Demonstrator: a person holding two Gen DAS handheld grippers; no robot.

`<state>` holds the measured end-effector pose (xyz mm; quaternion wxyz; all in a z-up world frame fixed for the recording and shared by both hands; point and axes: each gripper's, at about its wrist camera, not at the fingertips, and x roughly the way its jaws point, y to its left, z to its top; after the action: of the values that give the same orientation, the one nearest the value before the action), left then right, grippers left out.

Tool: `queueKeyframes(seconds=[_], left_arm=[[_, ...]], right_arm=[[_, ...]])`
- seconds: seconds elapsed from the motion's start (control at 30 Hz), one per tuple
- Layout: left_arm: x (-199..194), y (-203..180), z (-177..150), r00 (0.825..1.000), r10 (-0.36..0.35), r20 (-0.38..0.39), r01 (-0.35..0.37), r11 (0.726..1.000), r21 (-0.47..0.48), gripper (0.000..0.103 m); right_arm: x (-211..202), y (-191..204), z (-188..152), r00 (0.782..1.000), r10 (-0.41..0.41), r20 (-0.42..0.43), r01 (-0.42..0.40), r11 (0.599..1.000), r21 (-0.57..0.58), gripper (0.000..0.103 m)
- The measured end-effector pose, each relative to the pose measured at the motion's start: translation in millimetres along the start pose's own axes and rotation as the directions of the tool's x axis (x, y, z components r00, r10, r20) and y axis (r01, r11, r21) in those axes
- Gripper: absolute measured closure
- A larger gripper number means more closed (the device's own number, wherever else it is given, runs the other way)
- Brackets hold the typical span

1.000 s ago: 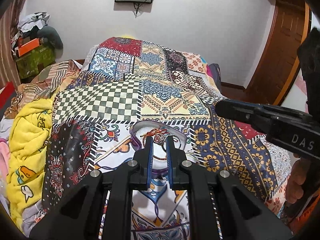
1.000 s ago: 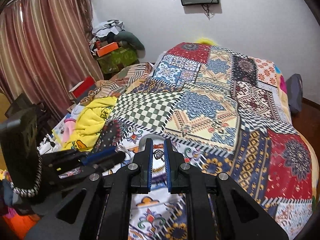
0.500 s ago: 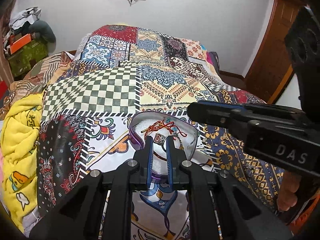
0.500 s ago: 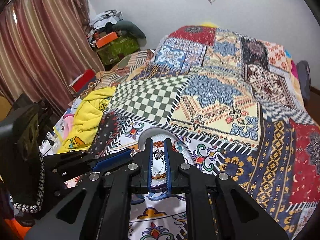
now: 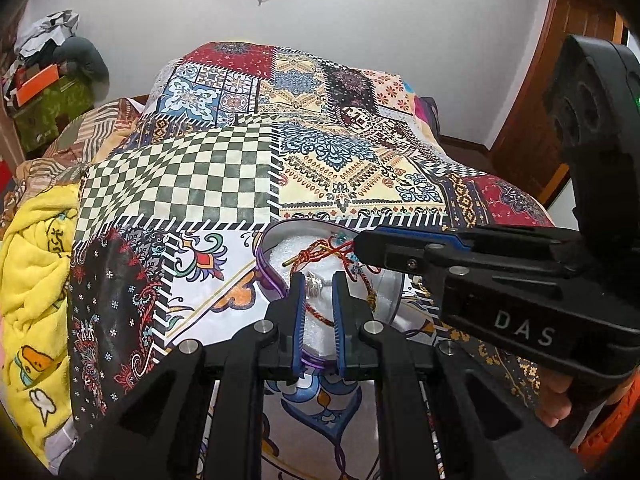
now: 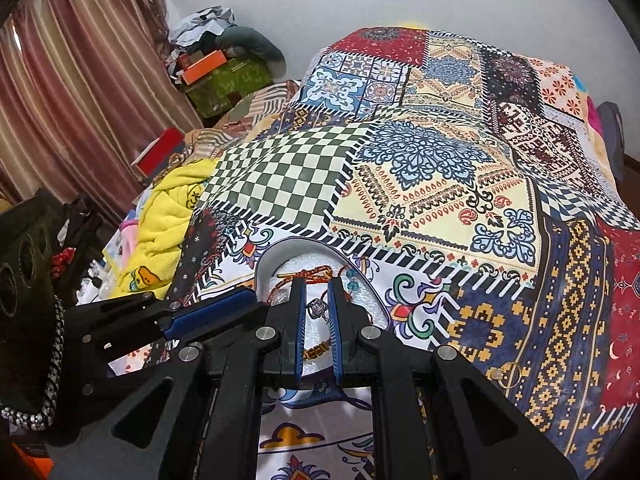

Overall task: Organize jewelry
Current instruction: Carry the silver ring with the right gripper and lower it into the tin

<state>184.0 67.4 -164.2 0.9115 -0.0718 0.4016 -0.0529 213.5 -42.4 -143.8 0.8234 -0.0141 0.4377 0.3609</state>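
Jewelry tray (image 5: 267, 257) | both hand-held grippers angled down over it, jaws near-closed

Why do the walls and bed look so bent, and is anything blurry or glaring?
Left wrist view: fisheye lens bows the wall and door frame, corners go black; the bedspread stays sharp. Right wrist view: same curving, the curtain leans inward, lighting even, no strong glare.
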Motion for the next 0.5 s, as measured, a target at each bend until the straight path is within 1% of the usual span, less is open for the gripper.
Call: queueKeyframes(seconds=[0.27,0.4,0.5], left_arm=[[-5.2,-0.8,-2.0,1.000,0.009,-0.001,-0.009,1.000,0.001,0.092],[-12.8,1.3,-2.2,1.000,0.020,0.006,-0.020,1.000,-0.005,0.090],[-20.4,2.9,-0.7,0.999,0.031,0.016,-0.031,0.999,-0.012,0.084]], right_arm=[[1.3,4.8,2.8,0.999,0.006,-0.035,-0.007,1.000,-0.008,0.092],[-9.0,4.1,2.3,1.000,-0.003,-0.021,0.002,1.000,-0.006,0.089],[-21.3,4.7,2.1,1.000,-0.024,-0.004,0.024,1.000,-0.017,0.089]])
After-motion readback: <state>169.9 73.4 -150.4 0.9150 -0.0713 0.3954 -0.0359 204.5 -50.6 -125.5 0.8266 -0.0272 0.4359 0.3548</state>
